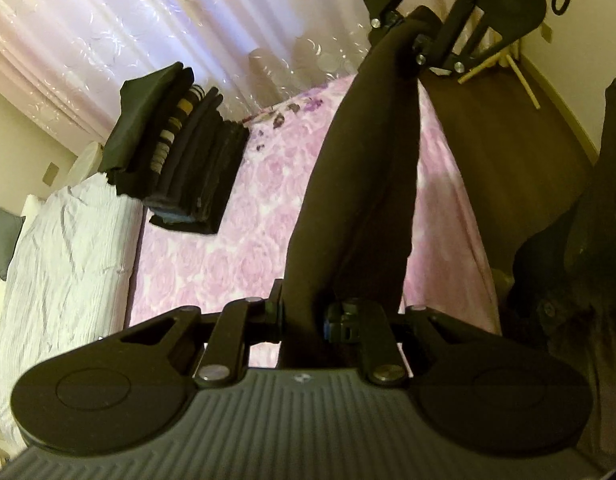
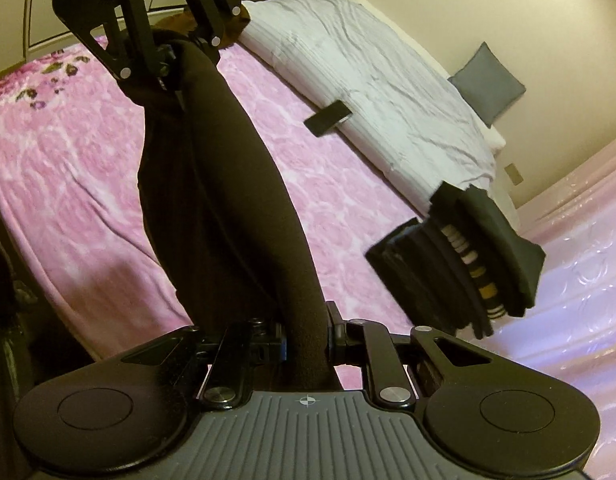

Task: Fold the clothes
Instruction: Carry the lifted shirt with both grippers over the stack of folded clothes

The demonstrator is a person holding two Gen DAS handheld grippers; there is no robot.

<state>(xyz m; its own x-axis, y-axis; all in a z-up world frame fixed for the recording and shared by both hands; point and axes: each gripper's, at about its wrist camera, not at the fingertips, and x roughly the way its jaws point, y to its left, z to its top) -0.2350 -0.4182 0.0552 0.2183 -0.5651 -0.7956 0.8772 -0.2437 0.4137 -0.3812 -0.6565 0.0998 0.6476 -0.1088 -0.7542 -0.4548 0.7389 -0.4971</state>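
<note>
1. Here the left tool [image 1: 304, 318] is pinching one end of a dark garment [image 1: 359, 184], its jaws pressed onto the cloth at 6 o'clock in its own view.
2. The right tool [image 2: 306, 338] clamps the other end likewise; each tool shows at 12 o'clock in the other's camera.
3. The garment stretches between them in the air as a gathered band, above the pink blanket [image 1: 236, 248] on the bed.
4. A stack of folded clothes [image 1: 180, 152] sits on the bed at 10 o'clock in the left view, beside white bedding [image 2: 371, 80]; a dark phone-like slab [image 2: 328, 117] lies near it.
5. Judged so, a fold or a carry is in hand; either way, the next move needs both grips kept even so the cloth does not sag or twist.
</note>
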